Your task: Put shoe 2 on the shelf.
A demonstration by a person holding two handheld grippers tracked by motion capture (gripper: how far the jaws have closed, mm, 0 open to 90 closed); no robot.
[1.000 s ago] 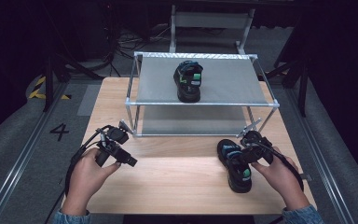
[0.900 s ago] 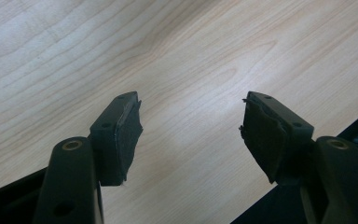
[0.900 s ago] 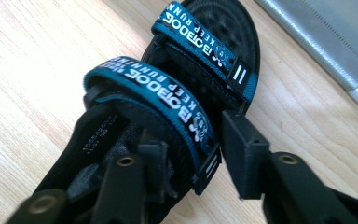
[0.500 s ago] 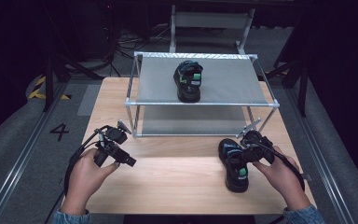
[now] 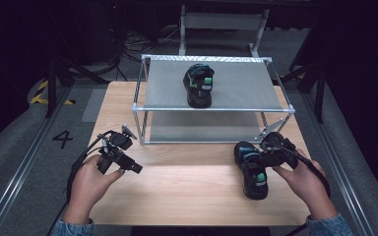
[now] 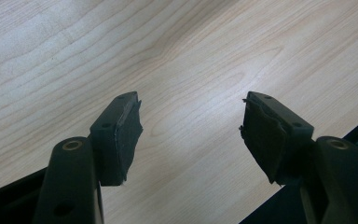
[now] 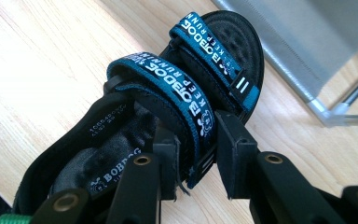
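Observation:
A black sandal with blue straps [image 5: 199,86] stands on the top shelf of a metal rack [image 5: 211,109]. Its twin, a second black sandal [image 5: 252,171] [image 7: 186,88], is at the table's right front. My right gripper [image 5: 262,158] [image 7: 196,161] is shut on that sandal's rear blue strap [image 7: 168,86], which is pinched between the pads. I cannot tell whether its sole rests on the wood or is just off it. At the table's left front, my left gripper [image 5: 130,166] [image 6: 191,121] stands open over bare wood with nothing between its fingers.
The wooden table [image 5: 187,196] has free room across its front middle. The rack's lower level [image 5: 202,130] holds nothing. Dark floor, cables and a rail with a "4" mark [image 5: 62,138] lie to the left.
The right gripper and the sandal it holds have shifted slightly on the spot. The left gripper has stayed where it was.

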